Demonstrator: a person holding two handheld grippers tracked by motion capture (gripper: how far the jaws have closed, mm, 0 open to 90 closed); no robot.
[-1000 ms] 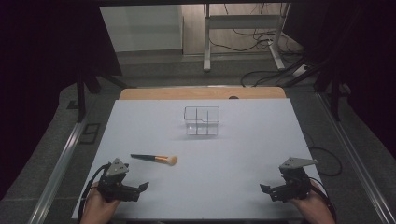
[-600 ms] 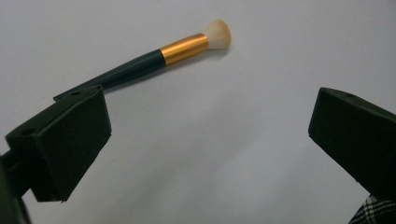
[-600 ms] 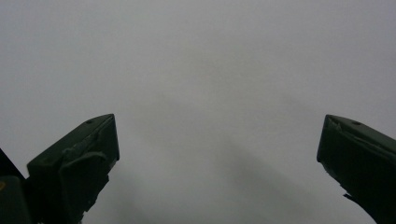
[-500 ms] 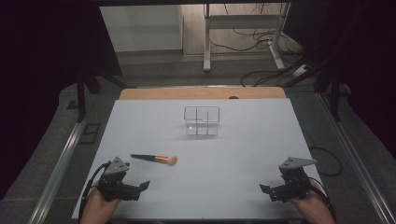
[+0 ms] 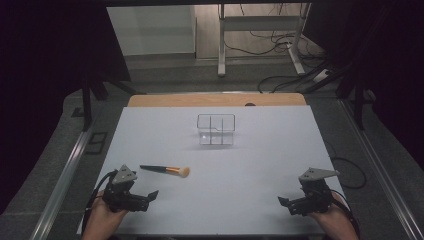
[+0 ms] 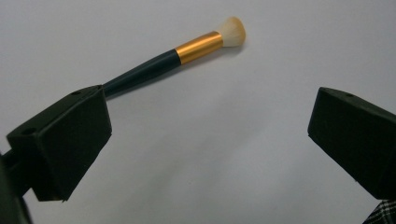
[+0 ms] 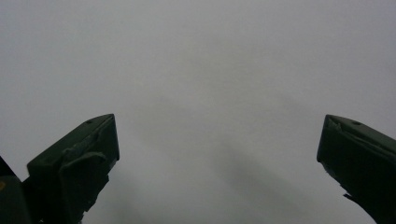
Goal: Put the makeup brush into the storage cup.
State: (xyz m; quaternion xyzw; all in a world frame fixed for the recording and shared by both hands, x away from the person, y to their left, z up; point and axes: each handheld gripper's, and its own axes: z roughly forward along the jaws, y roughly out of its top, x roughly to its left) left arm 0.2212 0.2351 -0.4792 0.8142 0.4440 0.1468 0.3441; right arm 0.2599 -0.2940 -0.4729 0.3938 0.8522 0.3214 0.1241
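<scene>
The makeup brush [image 6: 180, 59] handle's end is hidden, seemingly behind the left gripper [image 6: 205, 135].

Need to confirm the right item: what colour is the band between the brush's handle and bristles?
Gold-orange, on the makeup brush; clearest in the left gripper view.

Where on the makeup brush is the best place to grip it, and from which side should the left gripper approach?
Grip the makeup brush on its dark handle, just behind the gold band, probably from above with the jaws across the handle. It lies flat on the table, and the handle is slim and straight, while the bristles are soft. The left gripper is open and nearest to it.
</scene>
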